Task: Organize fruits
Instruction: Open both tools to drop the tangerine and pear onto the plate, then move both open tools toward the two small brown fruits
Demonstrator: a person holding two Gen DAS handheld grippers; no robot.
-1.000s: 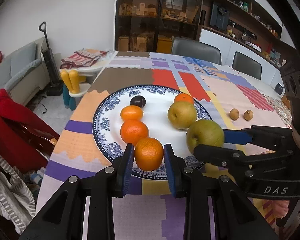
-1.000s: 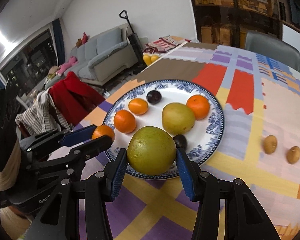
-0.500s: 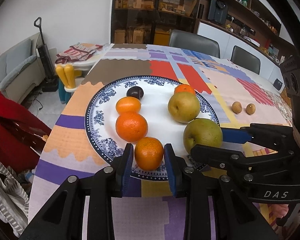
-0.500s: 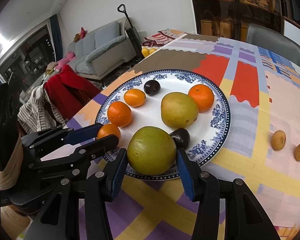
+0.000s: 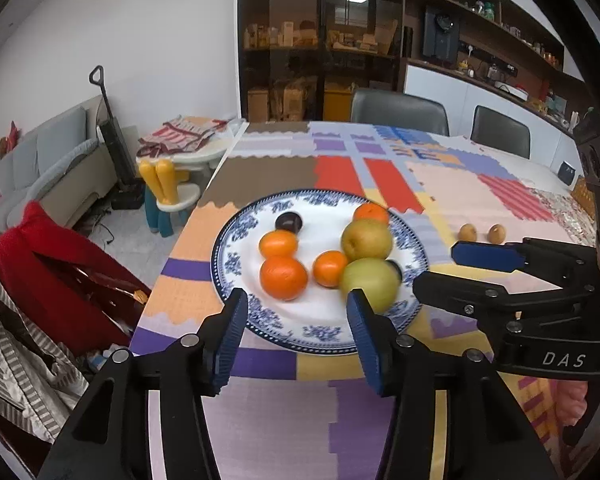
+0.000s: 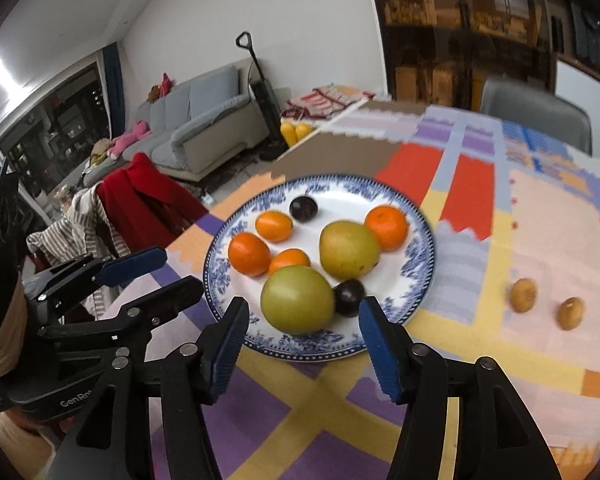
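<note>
Patchwork-clothed dining table [image 5: 452,184], home kitchen-living rm: you've got both grippers backed off the near rim of a blue-and-white plate [image 6: 422,264], each w/ jaws opening and nothing between the pads.

Largest first. The plate sits near the table's left edge and carries the bulk of the fruit. Two green-yellow pears: the near one [image 6: 298,300] lies loose toward the front rim, just ahead of your right gripper [image 6: 302,346]; the far one [image 6: 349,249] sits behind it, touching or nearly so. Then the oranges/mandarins: one big [image 5: 283,278], one small [image 5: 330,268] beside the near pear, one more [image 5: 278,245] behind the big one, a fourth [image 6: 386,222] at the far side behind the far pear. Two dark plums: one [image 6: 304,209] at the back, one [image 6: 349,297] tucked against the near pear. Smallest: two brown, kiwi-like fruits [image 6: 523,295] [image 6: 570,313], off the plate on the cloth to your right, well apart from it.

Your left gripper [image 5: 296,320] hangs over the plate's near rim, released, empty.

Step, as it reads: drop-off on the plate done for both hands, release under way. Next prob. the two small brown fruits. That calls for clearing both tools up and away from the plate w/o nudging the loose pear or small orange, swinging the right gripper over to the cloth, and closing far narrower than for a pear. Round fruit on cloth may roll; come straight down.
</note>
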